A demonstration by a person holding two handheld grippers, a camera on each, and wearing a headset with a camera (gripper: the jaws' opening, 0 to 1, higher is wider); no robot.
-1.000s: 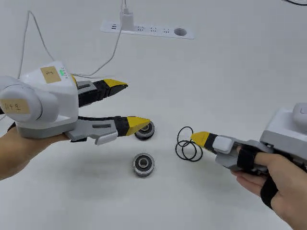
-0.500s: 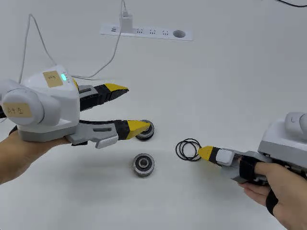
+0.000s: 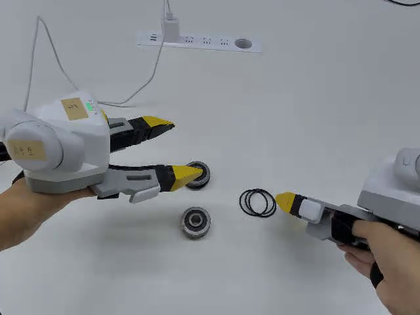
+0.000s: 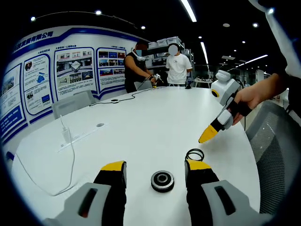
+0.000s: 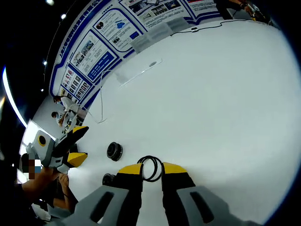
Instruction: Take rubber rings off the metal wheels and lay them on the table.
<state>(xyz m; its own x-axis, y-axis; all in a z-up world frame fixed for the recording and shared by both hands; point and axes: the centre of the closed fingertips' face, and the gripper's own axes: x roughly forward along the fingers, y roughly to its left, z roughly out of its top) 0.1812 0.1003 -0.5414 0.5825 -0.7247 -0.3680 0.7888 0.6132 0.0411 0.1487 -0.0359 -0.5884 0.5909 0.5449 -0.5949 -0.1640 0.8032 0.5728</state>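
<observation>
Thin black rubber rings [image 3: 257,203] lie overlapped on the white table [image 3: 295,118], just beyond my right gripper [image 3: 283,200], its jaws slightly parted. My left gripper [image 3: 186,147] is spread wide near two metal wheels [image 3: 196,222]. Posters [image 4: 70,66] line the wall.

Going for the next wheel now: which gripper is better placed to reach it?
Left, probably. The left gripper is open, with a wheel lying between its jaws in its own view. The right gripper points at the loose rings on the table, farther from both wheels.
</observation>
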